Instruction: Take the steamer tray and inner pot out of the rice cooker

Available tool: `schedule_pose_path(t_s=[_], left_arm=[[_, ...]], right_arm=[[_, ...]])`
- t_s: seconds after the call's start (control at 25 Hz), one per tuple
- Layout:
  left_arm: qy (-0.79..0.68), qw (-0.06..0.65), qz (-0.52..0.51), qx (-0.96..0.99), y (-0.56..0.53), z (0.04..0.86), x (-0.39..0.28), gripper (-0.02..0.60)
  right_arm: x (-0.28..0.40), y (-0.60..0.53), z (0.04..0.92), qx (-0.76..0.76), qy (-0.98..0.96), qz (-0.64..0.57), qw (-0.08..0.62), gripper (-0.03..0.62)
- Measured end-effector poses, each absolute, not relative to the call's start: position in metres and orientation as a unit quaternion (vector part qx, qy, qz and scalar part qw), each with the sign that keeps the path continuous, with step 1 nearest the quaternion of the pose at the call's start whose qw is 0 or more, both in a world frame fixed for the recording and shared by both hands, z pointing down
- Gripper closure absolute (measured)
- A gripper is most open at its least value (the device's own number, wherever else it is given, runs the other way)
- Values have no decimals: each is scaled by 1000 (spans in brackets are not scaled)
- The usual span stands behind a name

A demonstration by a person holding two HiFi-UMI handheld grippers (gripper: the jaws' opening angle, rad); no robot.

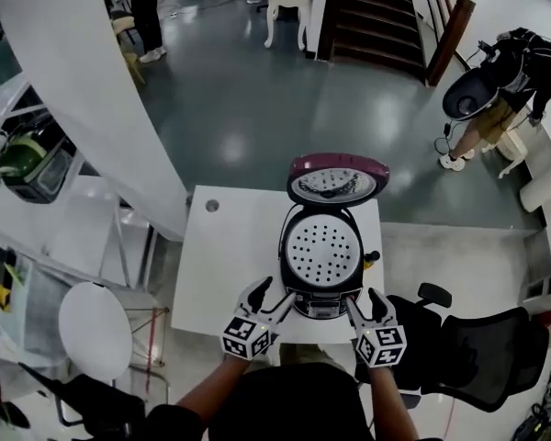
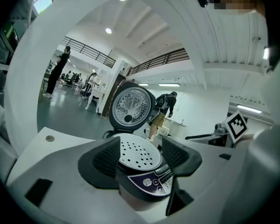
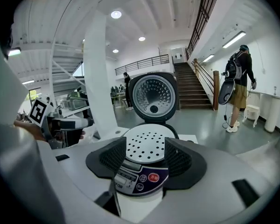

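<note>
A rice cooker stands near the front edge of the white table, its lid swung up and back. A white perforated steamer tray fills its top; the inner pot beneath is hidden. My left gripper hovers open at the cooker's front left. My right gripper is open at its front right. In the left gripper view the tray and control panel show between the open jaws. The right gripper view frames the tray and panel the same way.
A black office chair sits right of the table, a round white stool to the left. A large white column rises at the left. A person with a backpack stands far right near the stairs.
</note>
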State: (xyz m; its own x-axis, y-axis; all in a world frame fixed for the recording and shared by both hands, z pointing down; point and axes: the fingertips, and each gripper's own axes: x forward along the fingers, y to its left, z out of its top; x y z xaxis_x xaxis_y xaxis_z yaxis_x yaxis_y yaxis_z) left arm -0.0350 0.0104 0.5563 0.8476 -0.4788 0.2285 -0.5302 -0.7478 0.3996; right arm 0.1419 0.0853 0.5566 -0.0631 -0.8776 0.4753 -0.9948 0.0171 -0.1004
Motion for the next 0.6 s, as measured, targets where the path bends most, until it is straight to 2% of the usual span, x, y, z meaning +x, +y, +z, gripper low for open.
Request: schedule_pose_path(t_s=[0.16, 0.32, 0.6], left_arm=[[-272, 203, 75, 938, -13, 558, -14, 325], [-298, 227, 81, 924, -45, 576, -3, 325], [-315, 243, 120, 910, -67, 609, 11, 325]], right_arm=[[164, 48, 568, 655, -711, 204, 157, 372], [177, 22, 581, 639, -724, 214, 146, 372], [197, -11, 603, 624, -728, 226, 172, 372]])
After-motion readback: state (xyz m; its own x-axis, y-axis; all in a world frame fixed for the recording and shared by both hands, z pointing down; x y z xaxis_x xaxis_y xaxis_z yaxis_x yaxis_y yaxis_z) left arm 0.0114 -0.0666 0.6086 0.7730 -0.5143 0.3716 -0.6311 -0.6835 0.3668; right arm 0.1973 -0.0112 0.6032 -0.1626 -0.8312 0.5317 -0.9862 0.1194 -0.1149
